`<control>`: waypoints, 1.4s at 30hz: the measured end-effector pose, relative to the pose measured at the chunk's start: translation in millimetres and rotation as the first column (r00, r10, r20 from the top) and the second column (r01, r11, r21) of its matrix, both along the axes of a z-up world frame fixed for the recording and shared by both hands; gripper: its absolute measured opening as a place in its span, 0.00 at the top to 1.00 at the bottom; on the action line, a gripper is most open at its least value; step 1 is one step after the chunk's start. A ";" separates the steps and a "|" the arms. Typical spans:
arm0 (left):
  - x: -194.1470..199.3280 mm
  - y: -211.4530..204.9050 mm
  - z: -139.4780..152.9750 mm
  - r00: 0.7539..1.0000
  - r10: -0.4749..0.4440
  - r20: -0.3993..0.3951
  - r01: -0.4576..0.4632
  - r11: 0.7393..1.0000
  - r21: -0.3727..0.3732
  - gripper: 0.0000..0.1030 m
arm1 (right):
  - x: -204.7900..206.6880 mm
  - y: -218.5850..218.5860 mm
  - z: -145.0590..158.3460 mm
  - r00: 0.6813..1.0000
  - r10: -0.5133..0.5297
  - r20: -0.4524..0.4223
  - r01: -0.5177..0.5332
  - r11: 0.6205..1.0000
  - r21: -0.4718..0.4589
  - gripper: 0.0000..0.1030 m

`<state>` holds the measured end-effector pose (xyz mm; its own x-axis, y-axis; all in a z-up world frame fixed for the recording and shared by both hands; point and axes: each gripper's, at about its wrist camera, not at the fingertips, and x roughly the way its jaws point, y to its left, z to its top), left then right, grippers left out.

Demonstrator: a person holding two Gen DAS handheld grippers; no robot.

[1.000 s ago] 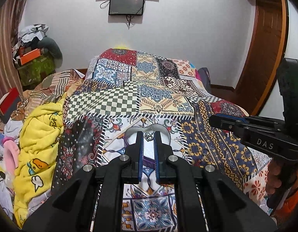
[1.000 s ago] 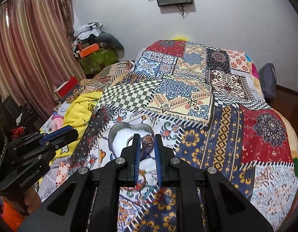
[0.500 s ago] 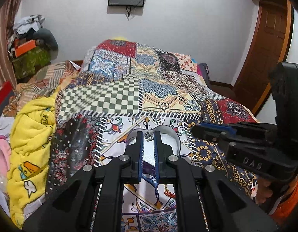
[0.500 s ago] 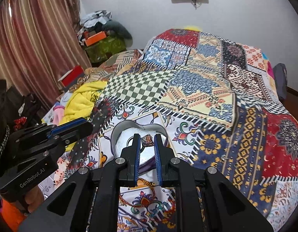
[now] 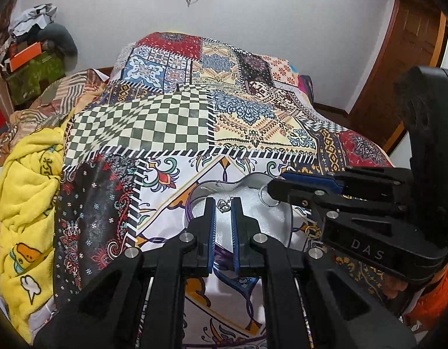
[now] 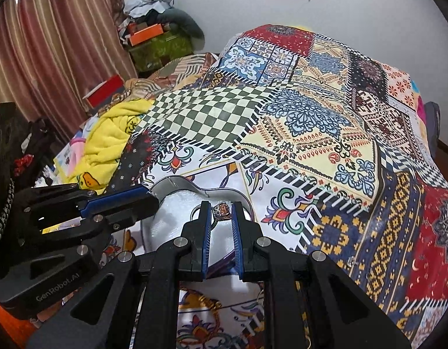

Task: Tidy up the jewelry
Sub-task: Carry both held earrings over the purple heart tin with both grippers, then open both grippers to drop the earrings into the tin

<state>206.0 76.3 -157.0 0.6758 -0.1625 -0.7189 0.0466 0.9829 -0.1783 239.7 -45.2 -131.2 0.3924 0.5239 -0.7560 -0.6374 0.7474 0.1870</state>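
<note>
- The left gripper (image 5: 223, 205) has its jaws pinching a small crown charm (image 5: 223, 202) over the heart-shaped tin (image 5: 254, 181).
- The right gripper (image 6: 220, 212) has its jaws pinching a ring (image 6: 221, 210) with a reddish stone, also above the tin's white lining.
- The tin sits on the patchwork bedspread (image 5: 171, 122), at the near end of the bed.
- A yellow blanket (image 5: 26, 192) lies bunched to the left.

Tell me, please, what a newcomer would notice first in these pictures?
The loud patchwork quilt fills both views. On its near part lies a heart-shaped tin lined in white, with both grippers over it. The left gripper pinches a silver charm; the right gripper pinches an orange-stoned ring.
</note>
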 end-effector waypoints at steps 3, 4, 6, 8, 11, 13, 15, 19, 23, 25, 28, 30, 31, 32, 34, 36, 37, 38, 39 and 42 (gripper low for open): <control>1.5 -1.8 -1.7 1.000 -0.007 0.001 0.007 1.000 0.003 0.92 | 3.1 3.1 -2.5 1.000 0.015 0.001 -0.015 1.000 -0.012 0.88; 2.5 -2.3 -2.2 1.000 -0.010 0.000 0.010 1.000 0.001 0.92 | 4.0 3.9 -3.7 1.000 0.018 0.000 -0.018 1.000 -0.015 0.88; 4.2 -2.9 -2.7 1.000 -0.011 -0.002 0.011 1.000 0.001 0.92 | 6.0 5.0 -6.4 1.000 0.021 -0.008 -0.021 1.000 -0.020 0.88; 5.5 -2.3 -3.4 1.000 -0.007 -0.004 0.007 1.000 0.003 0.92 | 7.9 5.8 -8.9 1.000 0.020 -0.018 -0.021 1.000 -0.020 0.88; 7.4 -2.3 -3.5 1.000 -0.002 -0.008 0.002 1.000 0.003 0.92 | 8.0 7.0 -10.3 1.000 0.017 -0.011 -0.018 1.000 -0.026 0.88; 7.4 -1.7 -2.7 1.000 0.000 -0.006 0.000 1.000 0.001 0.92 | 6.8 8.1 -9.9 1.000 0.019 0.001 -0.019 0.999 -0.034 0.88; 6.7 -1.3 -1.1 1.000 0.003 -0.005 -0.003 1.000 -0.001 0.92 | 5.9 8.6 -8.7 1.000 0.023 0.010 -0.022 0.999 -0.039 0.88; 4.4 0.0 2.9 1.000 0.014 -0.003 -0.014 1.000 0.005 0.92 | 6.4 7.6 -6.9 1.000 0.025 -0.001 -0.025 0.999 -0.041 0.84; 0.4 0.7 8.7 1.000 0.029 0.005 -0.029 0.999 0.017 0.92 | 4.3 0.9 -1.1 1.000 -0.003 0.006 0.003 1.000 -0.023 0.61; -3.1 0.7 13.2 0.999 0.034 0.009 -0.034 0.999 0.019 0.89 | 0.8 -2.5 4.5 1.000 -0.014 0.026 0.015 1.000 -0.022 0.60; -8.1 0.4 19.1 0.999 0.041 0.021 -0.042 0.999 0.026 0.80 | -4.9 -7.4 13.6 0.998 -0.031 0.061 0.033 0.999 -0.029 0.60; -13.2 -0.7 24.0 0.998 0.045 0.032 -0.046 0.998 0.032 0.75 | -7.7 -9.9 18.4 0.997 -0.037 0.074 0.039 0.999 -0.030 0.60; -16.2 -1.5 26.6 0.998 0.046 0.037 -0.047 0.998 0.033 0.73 | -10.7 -13.1 22.5 0.996 -0.041 0.081 0.043 0.999 -0.026 0.60; -17.5 -2.1 28.4 0.998 0.047 0.040 -0.048 0.998 0.034 0.73 | -12.7 -15.1 25.4 0.995 -0.045 0.085 0.047 0.999 -0.023 0.60; -22.1 -4.0 32.3 0.998 0.049 0.043 -0.050 0.998 0.039 0.72 | -16.5 -18.6 29.6 0.994 -0.054 0.092 0.056 0.998 -0.019 0.60; -27.8 -6.0 36.0 0.998 0.050 0.044 -0.052 0.998 0.046 0.69 | -21.0 -22.4 33.4 0.993 -0.062 0.099 0.064 0.998 -0.018 0.60; -30.3 -6.8 37.2 0.998 0.050 0.045 -0.053 0.997 0.048 0.67 | -24.3 -25.5 35.7 0.993 -0.067 0.101 0.069 0.997 -0.016 0.60; -32.1 -7.6 38.2 0.998 0.050 0.046 -0.052 0.997 0.049 0.66 | -26.6 -27.7 37.0 0.992 -0.071 0.102 0.072 0.997 -0.015 0.60; -35.3 -8.8 39.5 0.998 0.049 0.046 -0.051 0.997 0.051 0.63 | -28.8 -29.3 37.9 0.992 -0.074 0.104 0.076 0.997 -0.015 0.60; -43.3 -12.8 41.2 0.998 0.045 0.046 -0.048 0.997 0.059 0.60 | -37.4 -37.3 40.6 0.990 -0.089 0.109 0.091 0.996 -0.019 0.60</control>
<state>162.7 63.5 -115.8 0.7130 -0.0872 -0.6957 0.0068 0.9930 -0.1175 202.2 -82.5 -90.6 0.5168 0.4648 -0.7189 -0.5827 0.8062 0.1024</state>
